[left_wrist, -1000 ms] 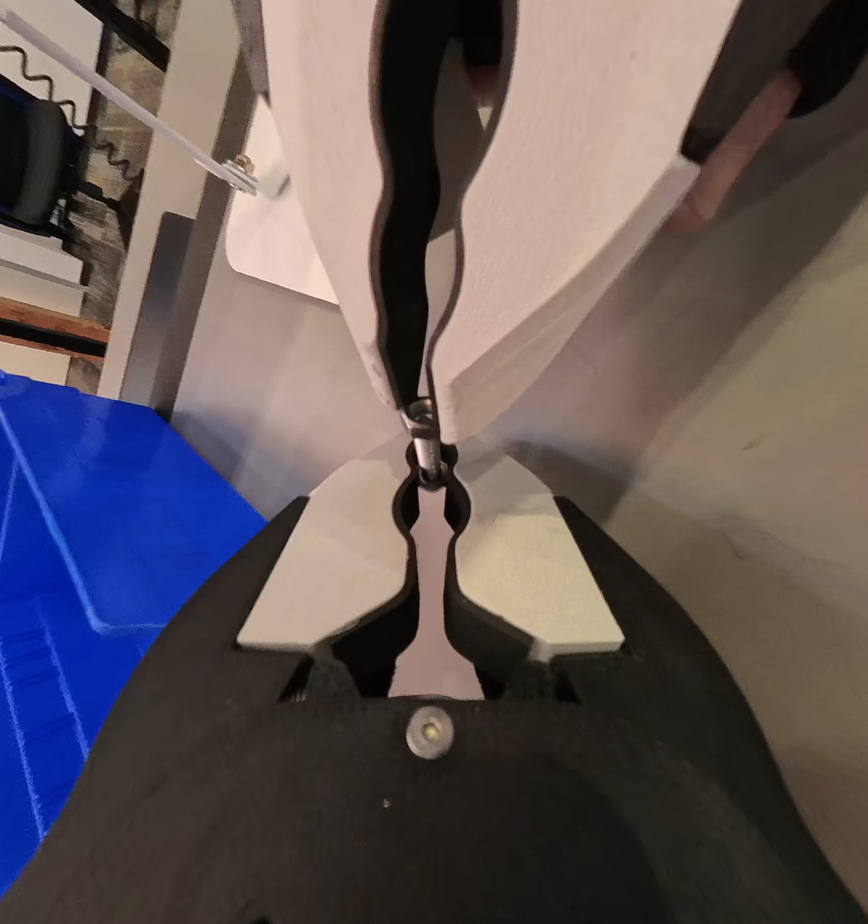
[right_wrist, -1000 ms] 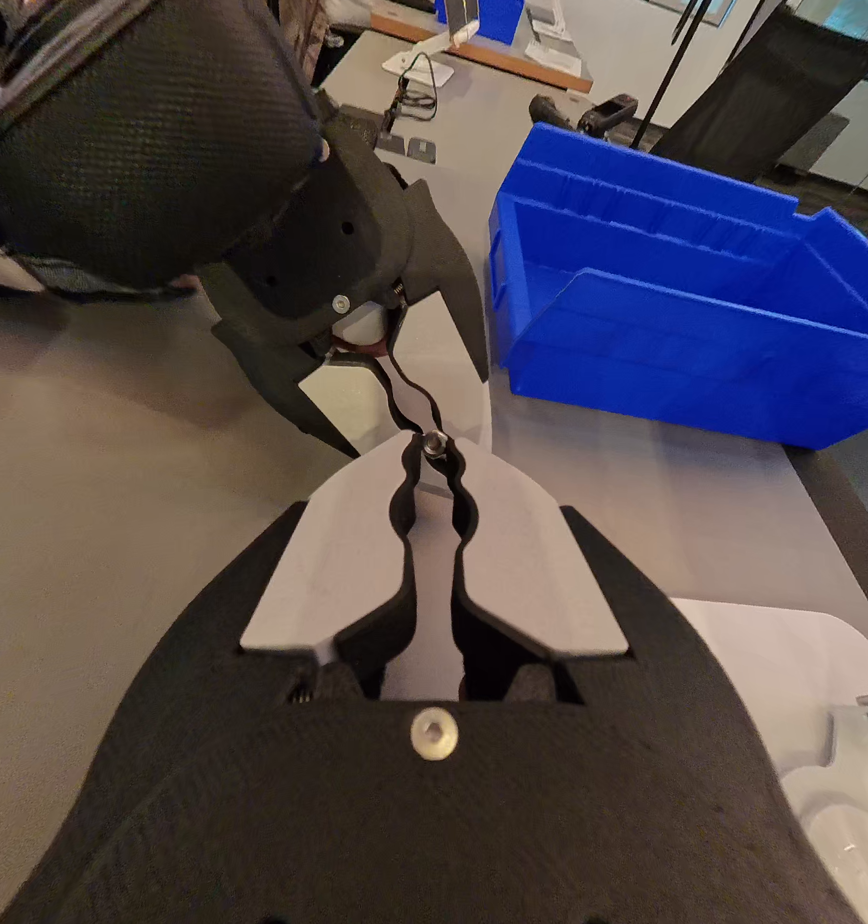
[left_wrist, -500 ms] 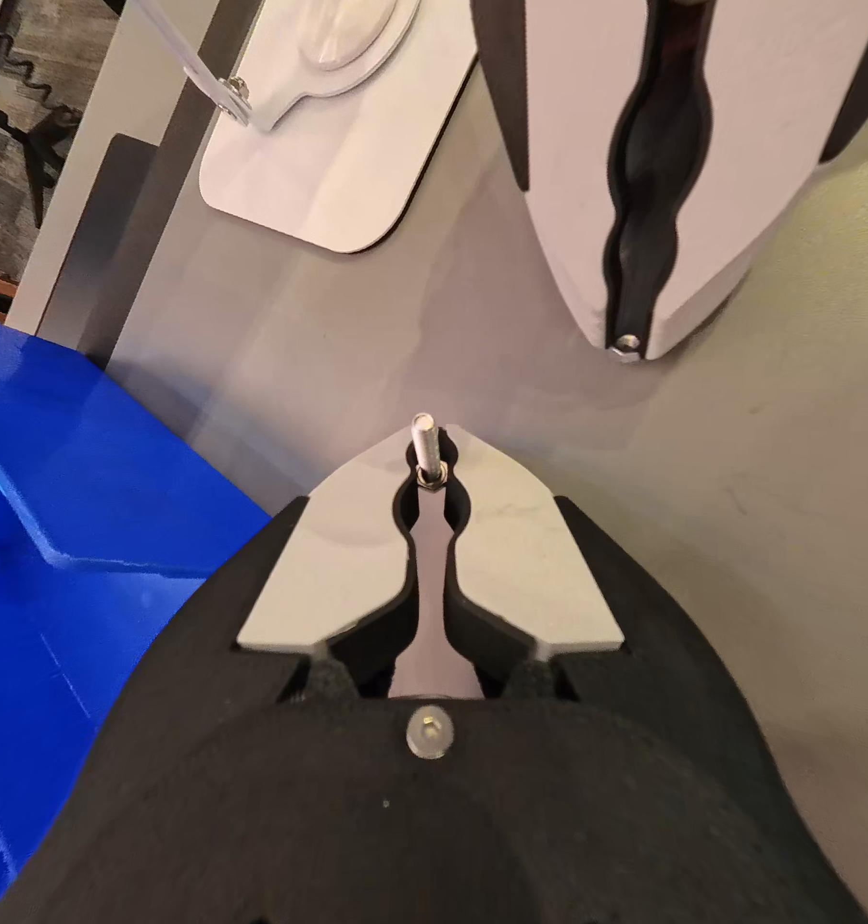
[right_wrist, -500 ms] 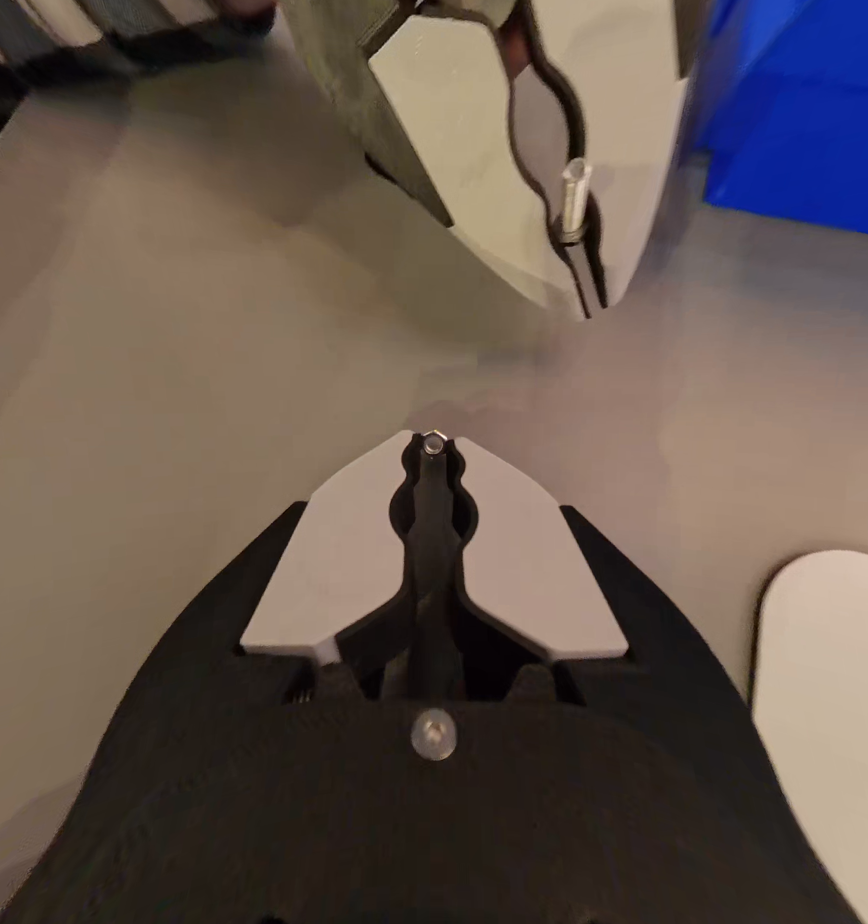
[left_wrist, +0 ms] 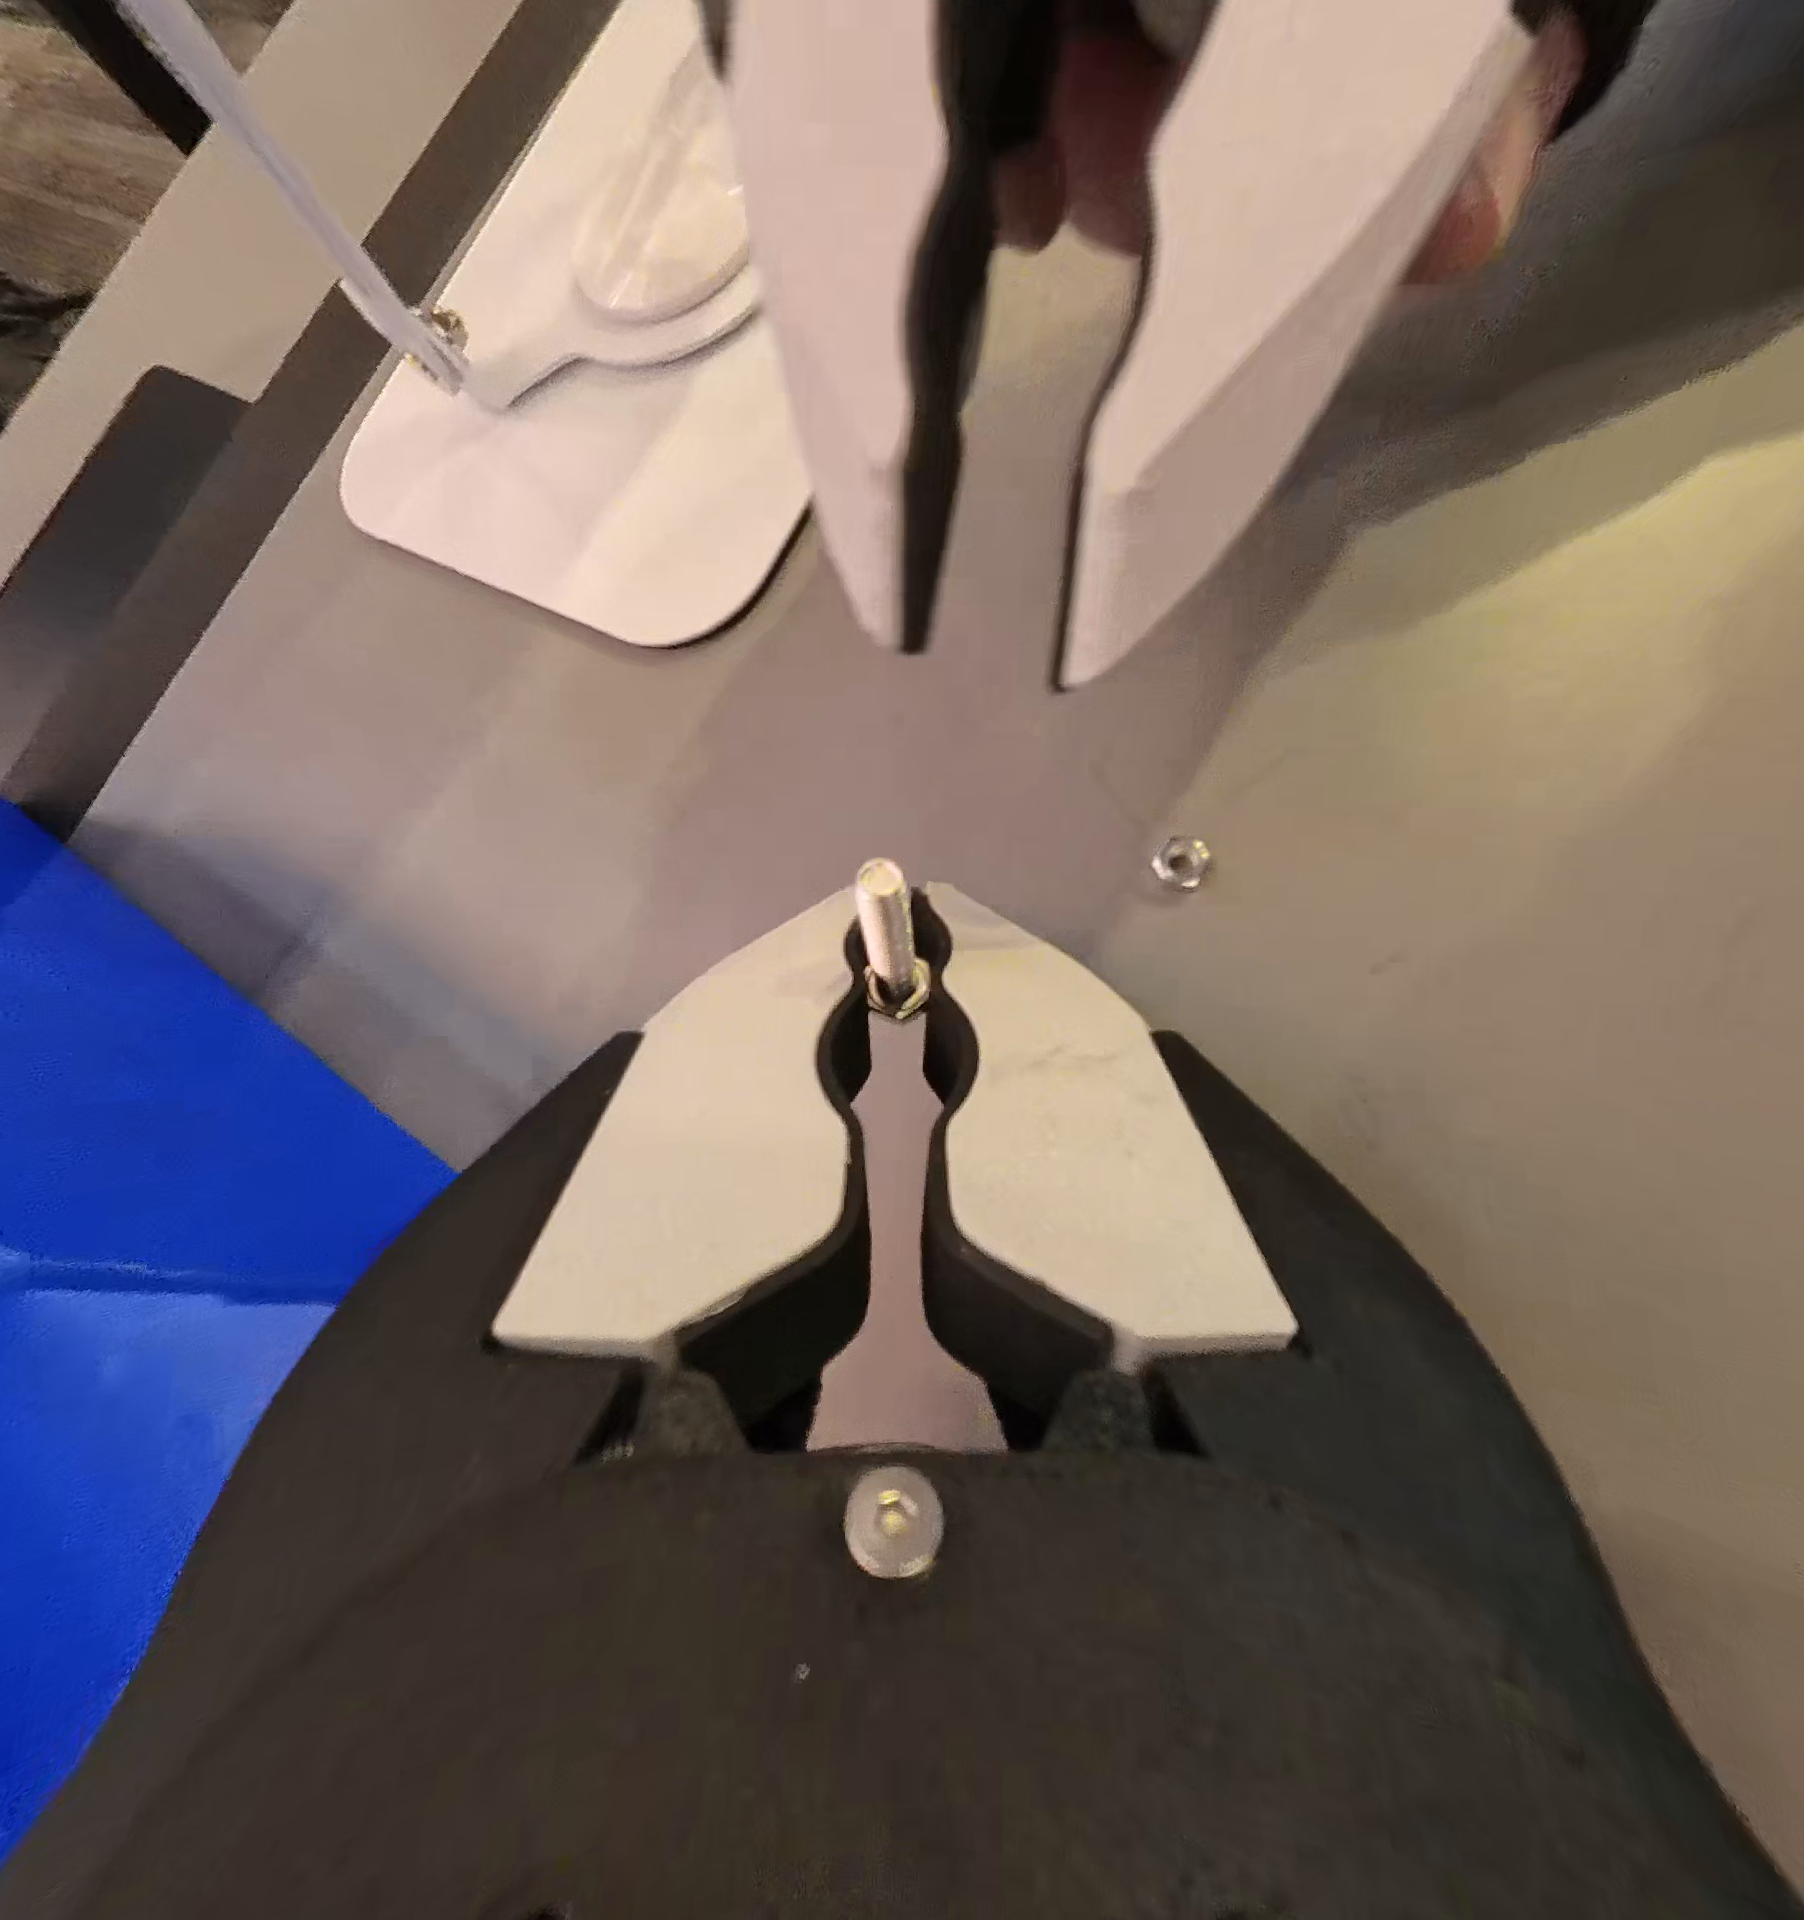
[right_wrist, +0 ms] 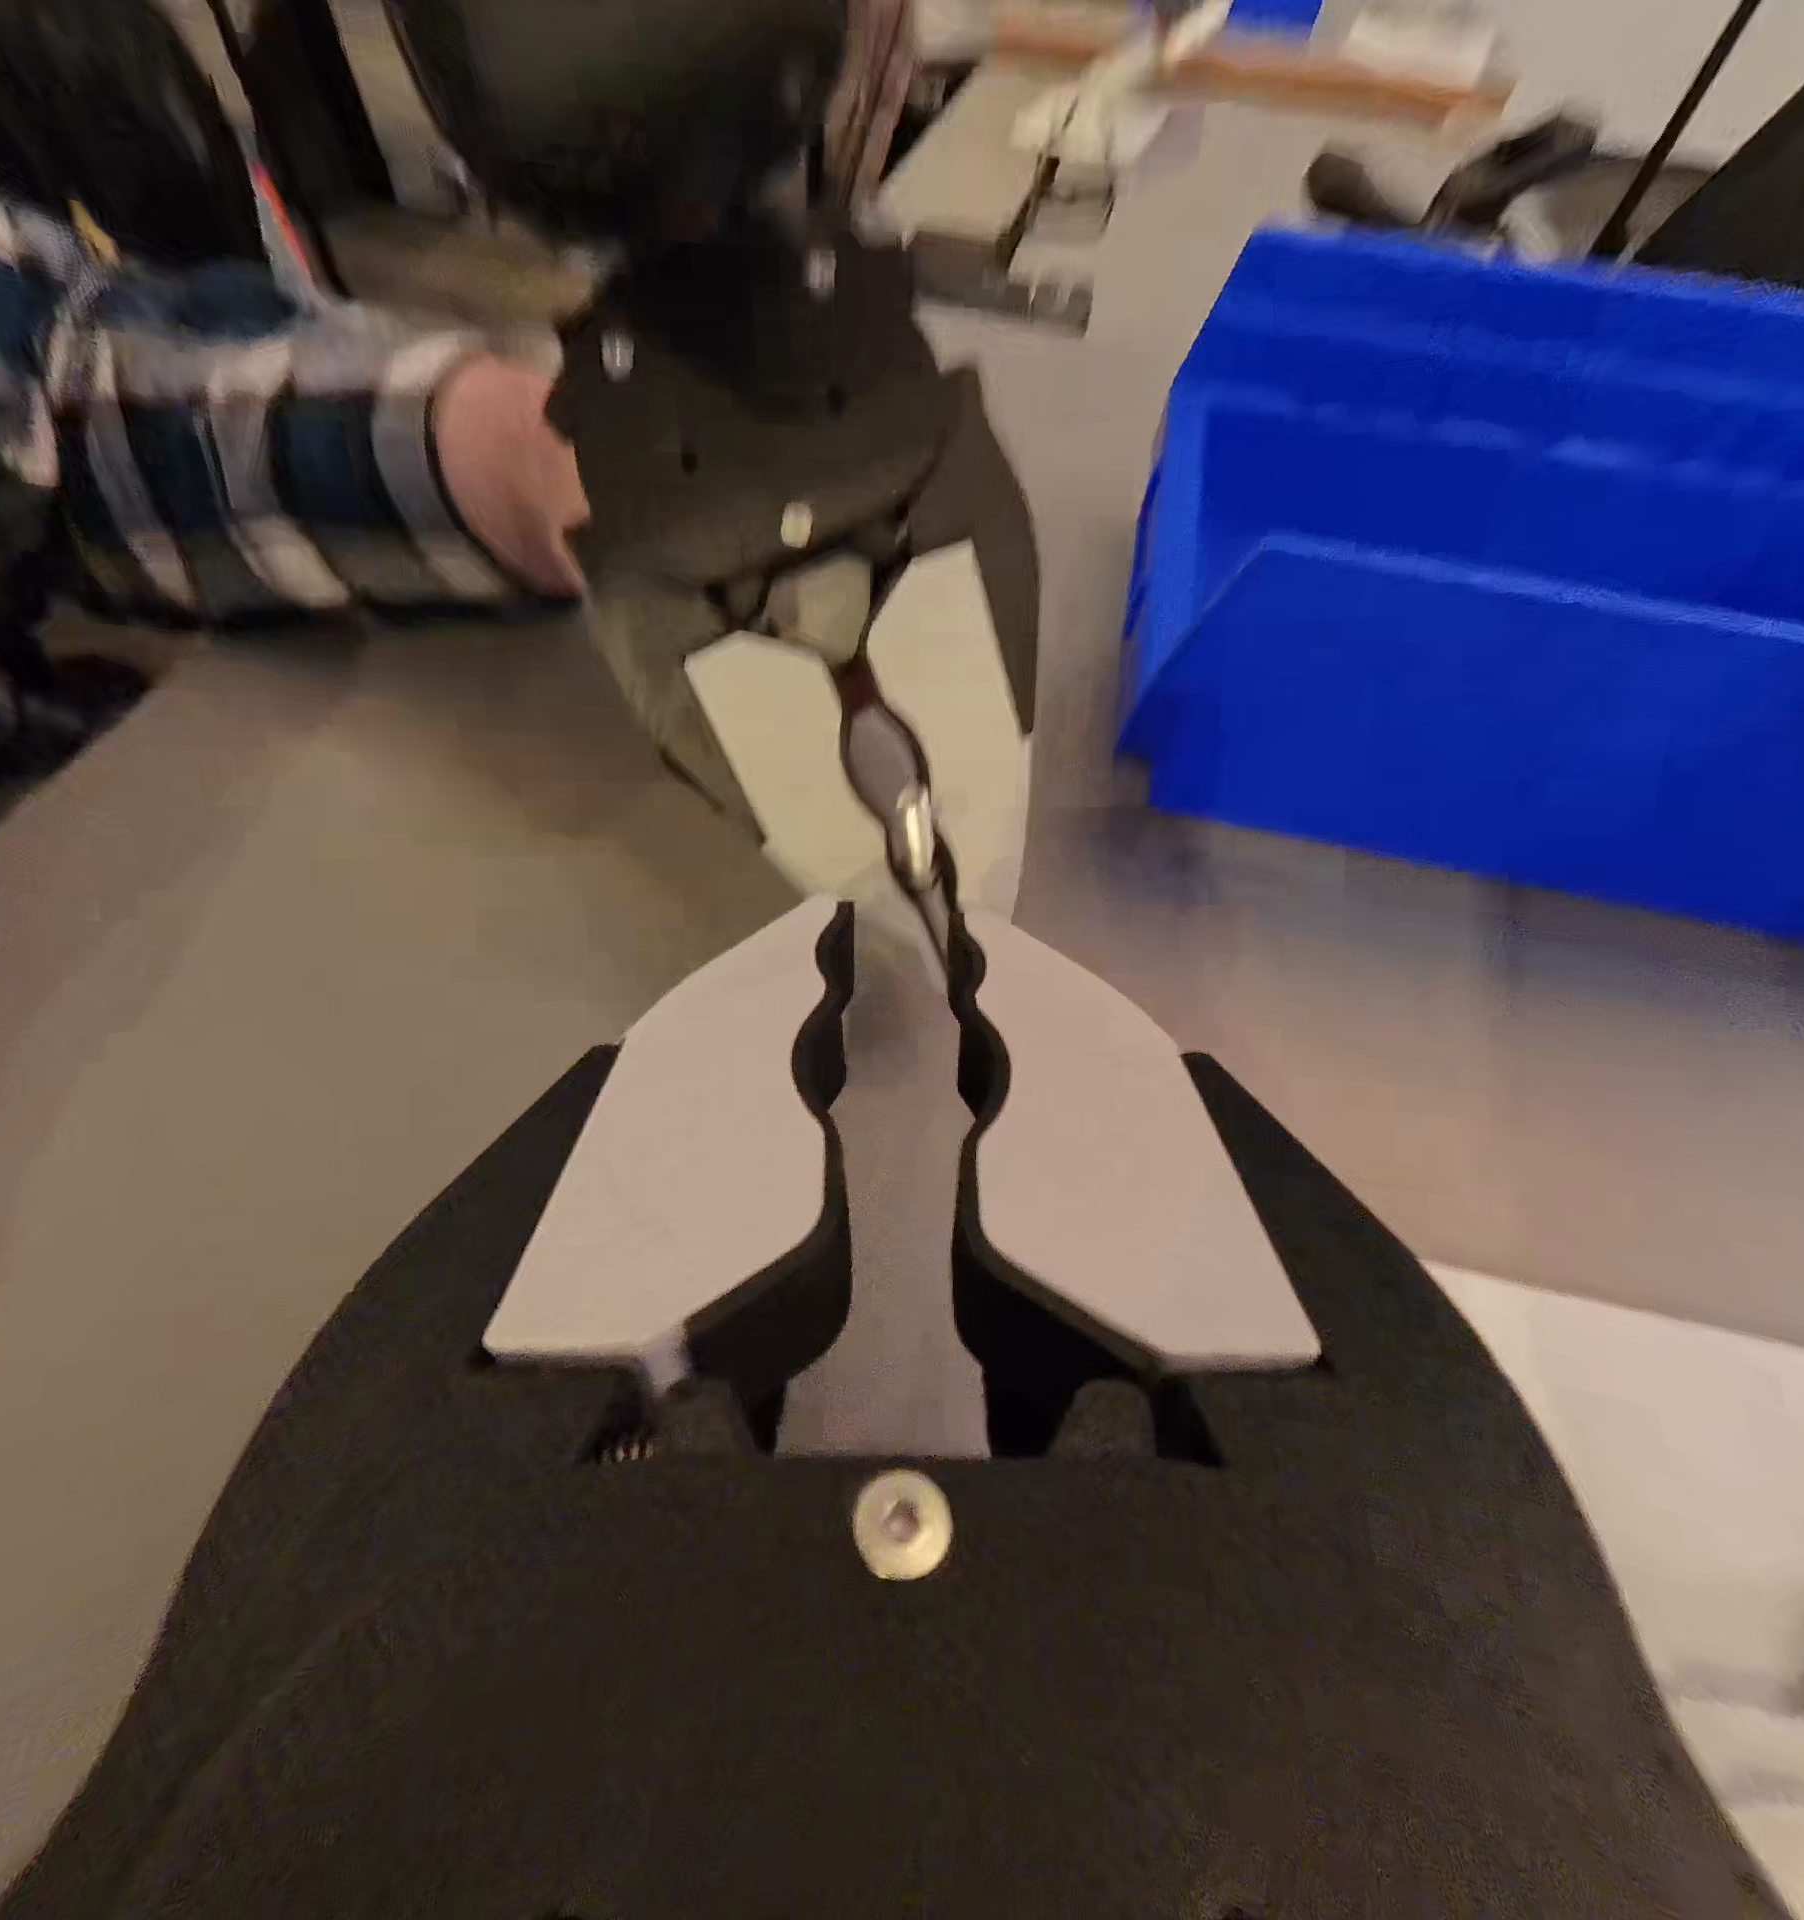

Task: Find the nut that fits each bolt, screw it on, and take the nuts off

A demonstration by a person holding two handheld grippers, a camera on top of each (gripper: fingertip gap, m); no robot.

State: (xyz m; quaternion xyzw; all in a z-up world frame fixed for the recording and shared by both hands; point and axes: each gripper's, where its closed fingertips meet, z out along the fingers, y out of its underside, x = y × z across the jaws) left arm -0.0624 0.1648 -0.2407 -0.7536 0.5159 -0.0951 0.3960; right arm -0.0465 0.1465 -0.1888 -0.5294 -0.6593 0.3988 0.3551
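Observation:
My left gripper (left_wrist: 893, 909) is shut on a silver bolt (left_wrist: 880, 920), which points forward out of the fingertips. A hex piece sits on the shank right at the pads. A loose silver nut (left_wrist: 1180, 862) lies on the grey table (left_wrist: 1500, 1039), to the right of the bolt. My right gripper (left_wrist: 986, 660) hangs above the table beyond the bolt, open and empty. In the right wrist view my right gripper (right_wrist: 903, 920) is open with nothing between the pads. Just beyond it, the left gripper (right_wrist: 929, 878) holds the bolt (right_wrist: 913, 821).
A blue bin (right_wrist: 1500, 675) stands on the table beside the left gripper; it also shows in the left wrist view (left_wrist: 150, 1247). A white stand base (left_wrist: 586, 499) lies behind the right gripper. A person's hand and plaid sleeve (right_wrist: 358, 488) hold the left gripper.
The right gripper pulled the nut off the bolt's end and carried it away. It has now opened, and the nut lies on the table. The left gripper kept the bolt.

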